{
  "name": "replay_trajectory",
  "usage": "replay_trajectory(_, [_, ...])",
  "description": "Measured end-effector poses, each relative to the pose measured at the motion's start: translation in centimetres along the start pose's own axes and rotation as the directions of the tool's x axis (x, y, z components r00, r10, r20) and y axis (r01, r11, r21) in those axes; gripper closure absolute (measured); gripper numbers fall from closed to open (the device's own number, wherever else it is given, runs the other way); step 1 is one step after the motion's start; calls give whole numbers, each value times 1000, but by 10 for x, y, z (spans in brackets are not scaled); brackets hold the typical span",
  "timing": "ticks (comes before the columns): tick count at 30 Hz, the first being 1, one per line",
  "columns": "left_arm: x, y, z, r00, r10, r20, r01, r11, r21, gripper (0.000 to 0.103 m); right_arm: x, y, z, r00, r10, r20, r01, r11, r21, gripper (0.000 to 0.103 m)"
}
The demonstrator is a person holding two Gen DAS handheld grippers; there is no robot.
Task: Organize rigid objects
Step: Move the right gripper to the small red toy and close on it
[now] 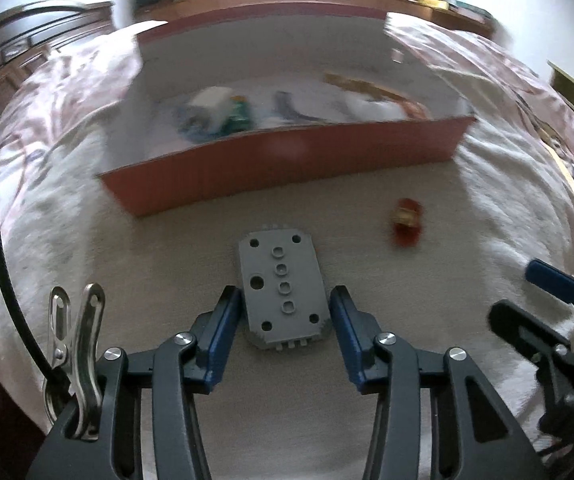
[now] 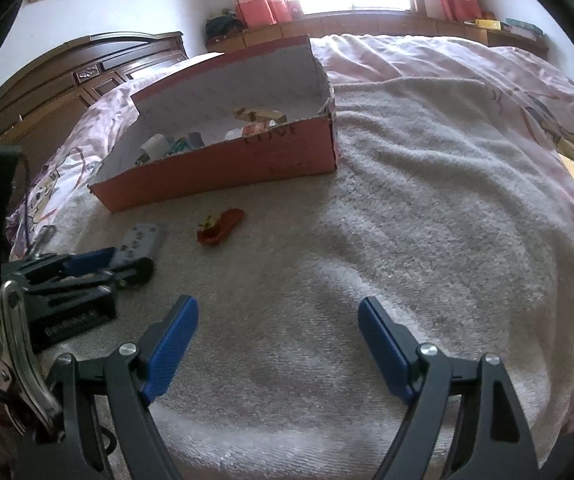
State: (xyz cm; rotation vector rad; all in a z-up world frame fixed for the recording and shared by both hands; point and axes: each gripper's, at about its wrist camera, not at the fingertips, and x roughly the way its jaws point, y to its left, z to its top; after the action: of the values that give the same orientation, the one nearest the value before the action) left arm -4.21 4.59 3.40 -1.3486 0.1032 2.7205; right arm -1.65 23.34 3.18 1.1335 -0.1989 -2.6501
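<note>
Left wrist view: left claw (image 1: 285, 306) straddles a grey studded plate (image 1: 281, 290) lying on the towel-covered bed (image 2: 407, 220), pads apart, not pressing it. Right claw (image 2: 278, 322) hangs wide apart, empty, near the red box (image 2: 223, 172).

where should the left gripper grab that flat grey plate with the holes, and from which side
Grip the grey plate across its two long straight edges, coming down from above at its near end. It lies flat on the towel, so only the thin sides offer purchase. The left gripper already straddles those edges, fingers not visibly pressing yet.
</note>
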Motion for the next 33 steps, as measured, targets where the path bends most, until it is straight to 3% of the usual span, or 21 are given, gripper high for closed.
replay_trajectory(7, [-1, 34, -7, 999, 25, 21, -23, 997, -69, 56, 9, 14, 1, 1000, 2, -25, -2, 1000, -13, 18])
replay_trajectory(18, [2, 47, -17, 997, -39, 73, 46, 993, -106, 56, 32, 44, 27, 1000, -17, -9, 17, 999, -36, 21])
replay_trajectory(21, [2, 49, -18, 995, -53, 84, 62, 992, -111, 56, 42, 52, 35, 999, -35, -2, 35, 998, -44, 30])
replay_trajectory(33, [2, 51, -21, 992, -68, 102, 80, 990, -117, 56, 65, 58, 44, 994, -105, -5, 105, 992, -71, 81])
